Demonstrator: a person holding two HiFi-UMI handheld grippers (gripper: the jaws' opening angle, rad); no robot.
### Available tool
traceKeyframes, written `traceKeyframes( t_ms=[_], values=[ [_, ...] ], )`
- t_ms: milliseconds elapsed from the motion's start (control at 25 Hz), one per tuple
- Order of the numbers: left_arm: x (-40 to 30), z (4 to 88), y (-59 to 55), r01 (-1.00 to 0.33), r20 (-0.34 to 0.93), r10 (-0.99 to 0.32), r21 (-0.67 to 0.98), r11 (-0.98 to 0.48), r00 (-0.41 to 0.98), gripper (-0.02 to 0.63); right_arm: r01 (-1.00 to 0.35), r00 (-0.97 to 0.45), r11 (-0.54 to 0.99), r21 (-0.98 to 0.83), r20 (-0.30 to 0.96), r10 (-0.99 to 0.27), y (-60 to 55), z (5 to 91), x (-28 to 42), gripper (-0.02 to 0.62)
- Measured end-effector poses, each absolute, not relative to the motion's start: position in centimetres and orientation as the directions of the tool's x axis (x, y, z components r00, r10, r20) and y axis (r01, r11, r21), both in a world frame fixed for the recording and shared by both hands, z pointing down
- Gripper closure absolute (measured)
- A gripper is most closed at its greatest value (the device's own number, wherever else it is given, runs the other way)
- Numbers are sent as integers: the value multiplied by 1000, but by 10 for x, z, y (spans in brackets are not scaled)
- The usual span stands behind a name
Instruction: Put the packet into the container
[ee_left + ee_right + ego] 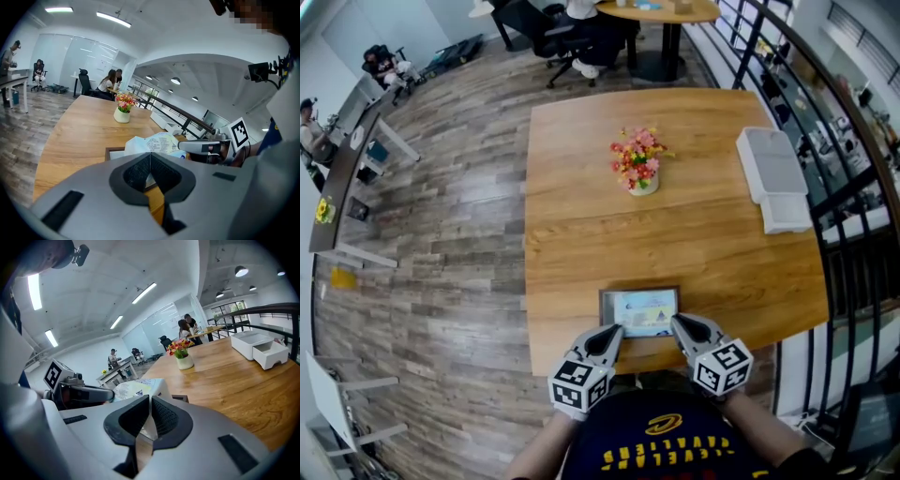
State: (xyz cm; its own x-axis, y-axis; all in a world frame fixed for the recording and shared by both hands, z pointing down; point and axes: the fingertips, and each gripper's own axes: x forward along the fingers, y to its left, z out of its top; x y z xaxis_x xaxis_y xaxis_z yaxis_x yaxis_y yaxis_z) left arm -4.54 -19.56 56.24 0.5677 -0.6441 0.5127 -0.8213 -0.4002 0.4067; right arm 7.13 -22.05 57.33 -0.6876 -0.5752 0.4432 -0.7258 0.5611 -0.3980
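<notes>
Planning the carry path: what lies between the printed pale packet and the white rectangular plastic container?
Only bare wooden tabletop lies between the printed pale packet and the white rectangular plastic container; the head view shows it.

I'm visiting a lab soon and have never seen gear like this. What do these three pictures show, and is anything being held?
There is no robot here: a person holds a two-jaw gripper in each hand. The cubes with black-and-white squares are part of the grippers. The head view comes from a camera on the person's head, looking down. The other two come from cameras riding on the left gripper and the right gripper, each looking along its own jaws. On the wooden table stand a flower pot and, at the right, a white container. Nearest the person is a dark-rimmed tray with a printed packet over it. Both grippers are shut on the packet's near edge, one at each corner.
</notes>
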Motion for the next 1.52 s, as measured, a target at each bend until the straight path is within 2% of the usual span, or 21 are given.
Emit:
traceKeyframes(
  t_ms=[440,800,1120,1520],
  values=[
    [-51,594,-196,-809,575,-570,381,-448,587,601,-773,-604,589,-234,555,-572,-219,601,60,572],
    [-50,618,-196,-808,669,-512,238,-539,539,603,-785,-528,605,-133,654,-542,-219,619,56,572],
    [-44,632,-192,-775,743,-456,132,-618,490,603,-749,-460,663,-7,726,-511,-219,626,53,571],
    [-42,644,-187,-781,805,-417,89,-619,422,601,-690,-360,715,114,803,-475,-217,636,54,571]
  ],
)
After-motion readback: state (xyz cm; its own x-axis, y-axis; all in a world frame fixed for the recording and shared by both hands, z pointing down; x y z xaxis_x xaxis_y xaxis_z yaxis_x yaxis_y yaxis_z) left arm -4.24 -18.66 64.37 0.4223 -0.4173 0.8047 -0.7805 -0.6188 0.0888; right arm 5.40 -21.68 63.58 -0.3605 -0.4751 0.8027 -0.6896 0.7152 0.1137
